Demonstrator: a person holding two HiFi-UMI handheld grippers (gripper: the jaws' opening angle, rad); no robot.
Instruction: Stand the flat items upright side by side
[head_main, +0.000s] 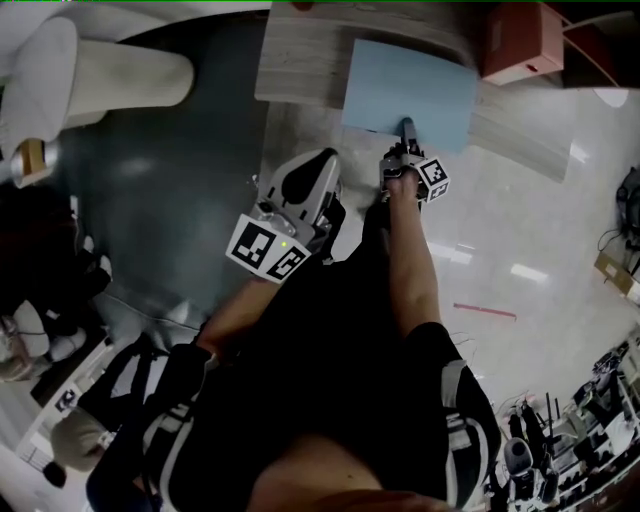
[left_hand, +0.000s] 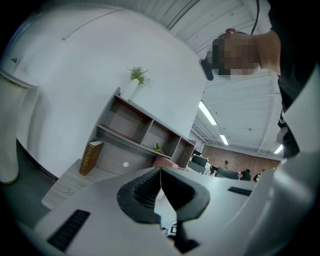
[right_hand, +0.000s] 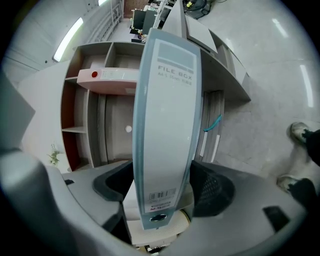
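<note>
Light blue file box (head_main: 400, 85) lies flat on the desk (head_main: 300, 60), spine at the near edge. Pink file box (right_hand: 110, 75) lies flat in a shelf (right_hand: 75, 130) compartment.

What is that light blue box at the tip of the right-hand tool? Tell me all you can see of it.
It is a light blue file box, closed, of stiff card or plastic by its look. From the head view its broad face points up and it seems to lie flat on the pale wooden desk. Its narrow spine bears the print FILE BOX, a barcode sticker and a finger hole. The spine stands between the right gripper's wide-apart jaws, seemingly unclamped.
</note>
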